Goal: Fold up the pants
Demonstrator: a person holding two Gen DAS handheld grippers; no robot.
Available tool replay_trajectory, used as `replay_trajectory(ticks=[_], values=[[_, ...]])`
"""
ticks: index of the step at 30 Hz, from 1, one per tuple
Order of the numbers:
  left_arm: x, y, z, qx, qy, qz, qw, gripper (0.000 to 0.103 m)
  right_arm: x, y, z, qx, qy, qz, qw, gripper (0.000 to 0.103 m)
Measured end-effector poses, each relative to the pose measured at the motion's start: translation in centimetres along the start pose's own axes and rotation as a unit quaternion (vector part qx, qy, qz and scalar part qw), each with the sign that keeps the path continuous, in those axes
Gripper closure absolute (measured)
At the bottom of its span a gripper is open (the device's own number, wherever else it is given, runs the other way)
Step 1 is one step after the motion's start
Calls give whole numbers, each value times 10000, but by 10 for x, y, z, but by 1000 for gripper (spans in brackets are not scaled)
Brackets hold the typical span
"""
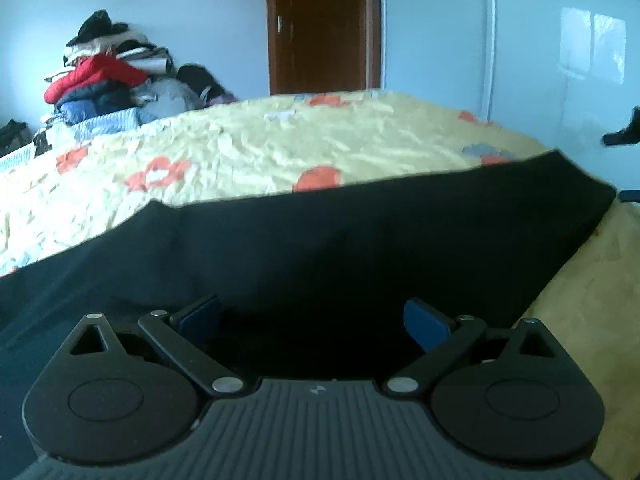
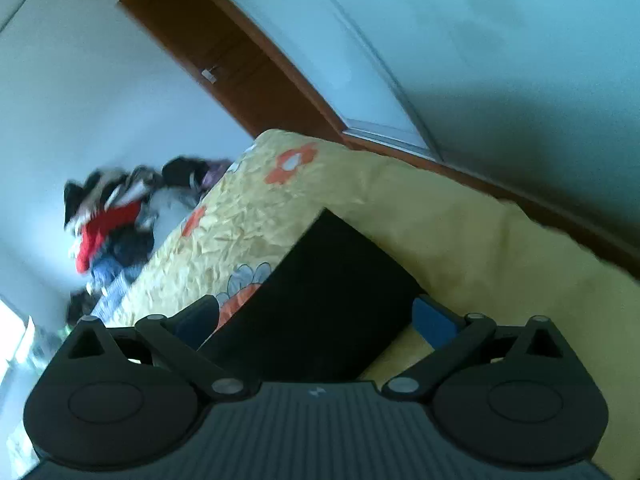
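Black pants (image 1: 340, 248) lie spread flat across the near part of a yellow flowered bedspread (image 1: 248, 148). My left gripper (image 1: 312, 320) is open, low over the near edge of the pants, its blue pads (image 1: 424, 322) wide apart with dark cloth between them. In the right wrist view one end of the pants (image 2: 328, 304) reaches up the bedspread (image 2: 460, 240). My right gripper (image 2: 316, 320) is open around that end, tilted, with pads (image 2: 434, 322) on either side; whether they touch the cloth I cannot tell.
A pile of clothes (image 1: 108, 80) with a red jacket sits at the far left of the bed, also in the right wrist view (image 2: 116, 220). A brown wooden door (image 1: 320, 28) and white wardrobe (image 1: 520, 52) stand behind. The other gripper's dark tip (image 1: 624, 132) shows at right.
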State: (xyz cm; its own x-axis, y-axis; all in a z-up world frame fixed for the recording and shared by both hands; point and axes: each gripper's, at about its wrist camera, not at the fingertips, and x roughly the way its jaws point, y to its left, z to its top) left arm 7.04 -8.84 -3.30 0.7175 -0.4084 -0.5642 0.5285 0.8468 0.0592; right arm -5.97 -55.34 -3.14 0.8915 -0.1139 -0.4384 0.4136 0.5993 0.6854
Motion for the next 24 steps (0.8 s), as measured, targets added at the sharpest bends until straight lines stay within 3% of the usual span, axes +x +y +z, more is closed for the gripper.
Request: replay_trajectory(ticks=[5, 10, 15, 17, 18, 19, 20, 21, 22, 24], values=[[3, -2, -3, 49, 152, 102, 9998, 0, 0, -21, -16, 1098, 182, 477, 9926, 0], [2, 2, -5, -23, 182, 60, 9998, 0, 15, -15, -15, 865, 109, 431, 9953, 0], [2, 3, -5, -77, 207, 24, 9998, 0, 19, -13, -16, 563, -266, 401, 9973, 0], [2, 4, -5, -97, 218, 8, 9997, 0, 23, -12, -16, 441, -404, 340, 9976, 6], [2, 4, -5, -111, 222, -2, 9997, 0, 23, -12, -15, 440, -418, 288, 9977, 20], [2, 5, -5, -126, 225, -13, 9997, 0, 25, -14, -15, 500, -388, 289, 9976, 47], [2, 5, -5, -140, 225, -23, 9996, 0, 29, -19, -14, 642, -327, 330, 9969, 63], [2, 5, -5, -150, 223, -27, 9996, 0, 34, -25, -14, 809, -243, 361, 9958, 85], [1, 6, -5, -163, 210, -31, 9996, 0, 38, -31, -15, 955, -180, 356, 9946, 93], [-3, 7, -5, -234, 120, 98, 9996, 1, 40, -31, -18, 860, -196, 331, 9956, 94]])
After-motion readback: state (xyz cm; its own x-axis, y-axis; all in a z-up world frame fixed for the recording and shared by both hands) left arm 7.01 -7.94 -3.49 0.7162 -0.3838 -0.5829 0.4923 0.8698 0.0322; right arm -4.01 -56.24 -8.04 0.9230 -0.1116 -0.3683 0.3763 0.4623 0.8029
